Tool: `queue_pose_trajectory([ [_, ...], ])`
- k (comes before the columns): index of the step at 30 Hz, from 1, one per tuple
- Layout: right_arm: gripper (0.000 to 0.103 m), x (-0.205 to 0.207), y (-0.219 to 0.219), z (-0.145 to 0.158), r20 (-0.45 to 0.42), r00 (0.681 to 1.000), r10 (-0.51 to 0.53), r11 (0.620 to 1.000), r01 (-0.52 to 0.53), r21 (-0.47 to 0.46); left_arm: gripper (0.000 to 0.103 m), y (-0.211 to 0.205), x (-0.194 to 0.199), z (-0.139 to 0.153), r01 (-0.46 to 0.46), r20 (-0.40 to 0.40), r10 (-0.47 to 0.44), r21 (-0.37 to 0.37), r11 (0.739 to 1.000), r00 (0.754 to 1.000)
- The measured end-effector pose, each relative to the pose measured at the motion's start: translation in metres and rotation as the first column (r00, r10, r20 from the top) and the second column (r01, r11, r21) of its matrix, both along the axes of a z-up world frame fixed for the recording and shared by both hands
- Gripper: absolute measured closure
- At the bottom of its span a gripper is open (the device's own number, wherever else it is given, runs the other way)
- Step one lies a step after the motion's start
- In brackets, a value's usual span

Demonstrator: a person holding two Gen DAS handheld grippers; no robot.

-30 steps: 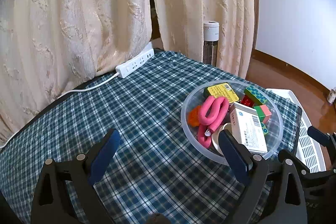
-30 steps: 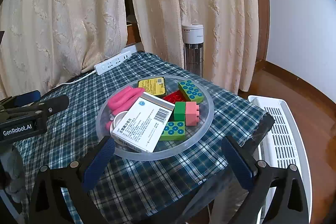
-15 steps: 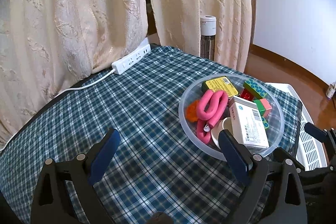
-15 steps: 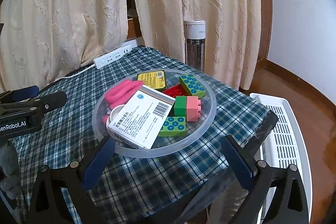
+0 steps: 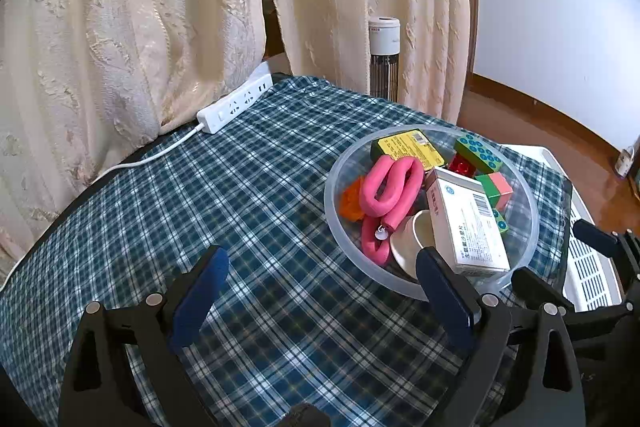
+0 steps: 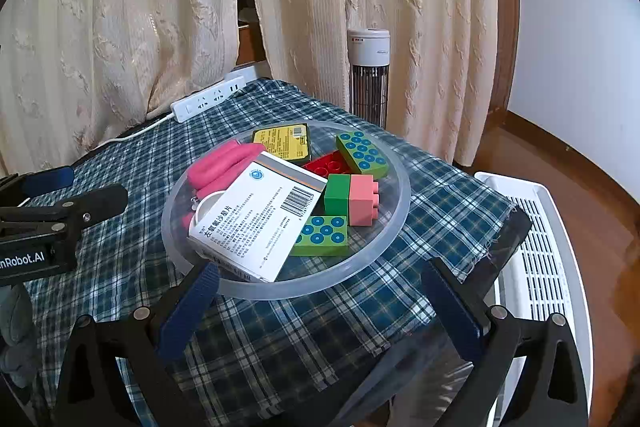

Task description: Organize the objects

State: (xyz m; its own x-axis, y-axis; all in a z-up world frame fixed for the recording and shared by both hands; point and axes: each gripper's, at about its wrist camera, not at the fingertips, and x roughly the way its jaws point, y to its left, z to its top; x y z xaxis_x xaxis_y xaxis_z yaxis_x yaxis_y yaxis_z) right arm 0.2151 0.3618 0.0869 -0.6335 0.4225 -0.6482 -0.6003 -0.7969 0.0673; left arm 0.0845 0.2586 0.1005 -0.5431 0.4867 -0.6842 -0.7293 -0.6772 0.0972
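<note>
A clear plastic bowl (image 6: 394, 211) (image 5: 334, 211) stands on the plaid tablecloth near the table's right end. It holds a white medicine box (image 6: 256, 219) (image 5: 464, 223), a pink foam curler (image 5: 390, 187) (image 6: 218, 167), a yellow-labelled box (image 6: 284, 142) (image 5: 408, 147), several toy bricks (image 6: 354, 201) (image 5: 478, 149), an orange piece (image 5: 350, 201) and a white cup (image 5: 412, 239). My left gripper (image 5: 320, 291) is open and empty, just left of the bowl. My right gripper (image 6: 320, 311) is open and empty, in front of the bowl.
A white power strip (image 5: 236, 103) with its cable lies at the table's far edge by the cream curtains (image 5: 132, 15). A tower fan (image 6: 368, 75) stands behind the table. A white slotted rack (image 6: 544, 267) sits on the wooden floor at the right.
Both grippers have drawn slightly nearer the bowl, which sits larger in both views. Both stay open and empty. The bowl's contents have not shifted.
</note>
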Motion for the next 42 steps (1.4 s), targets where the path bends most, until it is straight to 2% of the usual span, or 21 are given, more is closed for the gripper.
queue_pose_trajectory([
  [14, 0.0, -0.011, 0.004, 0.008, 0.031, 0.999, -0.007, 0.999, 0.006, 0.036, 0.007, 0.001, -0.001, -0.005, 0.006, 0.004, -0.006, -0.025, 1.0, 1.0],
  [20, 0.0, -0.014, 0.004, 0.004, 0.045, 0.999, -0.009, 1.0, 0.008, 0.024, 0.005, 0.002, -0.003, -0.008, 0.004, 0.002, -0.003, -0.049, 0.999, 1.0],
  [42, 0.0, -0.014, 0.008, -0.001, 0.044, 0.999, -0.015, 1.0, 0.016, -0.001, 0.005, 0.003, -0.005, -0.013, 0.015, 0.02, -0.014, -0.057, 0.998, 1.0],
])
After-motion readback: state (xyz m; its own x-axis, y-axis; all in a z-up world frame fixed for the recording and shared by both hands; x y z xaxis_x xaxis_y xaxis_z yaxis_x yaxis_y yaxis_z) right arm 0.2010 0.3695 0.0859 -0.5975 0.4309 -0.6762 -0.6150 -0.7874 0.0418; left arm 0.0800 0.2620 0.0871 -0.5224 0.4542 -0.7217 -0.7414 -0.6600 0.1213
